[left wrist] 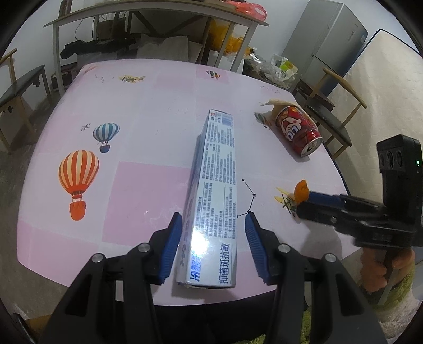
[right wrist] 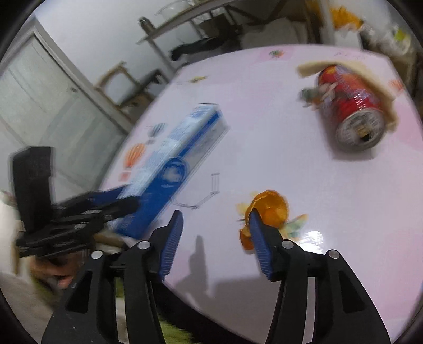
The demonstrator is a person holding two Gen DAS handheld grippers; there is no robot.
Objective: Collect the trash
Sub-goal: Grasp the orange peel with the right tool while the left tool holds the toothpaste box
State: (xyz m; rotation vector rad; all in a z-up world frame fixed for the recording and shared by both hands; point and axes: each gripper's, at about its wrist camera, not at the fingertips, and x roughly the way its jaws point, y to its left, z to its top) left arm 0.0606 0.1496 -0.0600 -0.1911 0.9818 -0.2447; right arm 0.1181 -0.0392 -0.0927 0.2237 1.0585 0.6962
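Observation:
A long blue and white toothpaste box lies on the pink table, its near end between the fingers of my open left gripper, which straddle it with gaps on both sides. The box also shows in the right wrist view. A red drink can lies on its side at the right, over a pale scrap; it also shows in the right wrist view. My right gripper is open, its right finger touching an orange peel near the table's front edge.
A second table with a red bag stands behind. A refrigerator, a bag of rubbish and wooden chairs stand at the right. A bench stands at the left. A white door is at the left.

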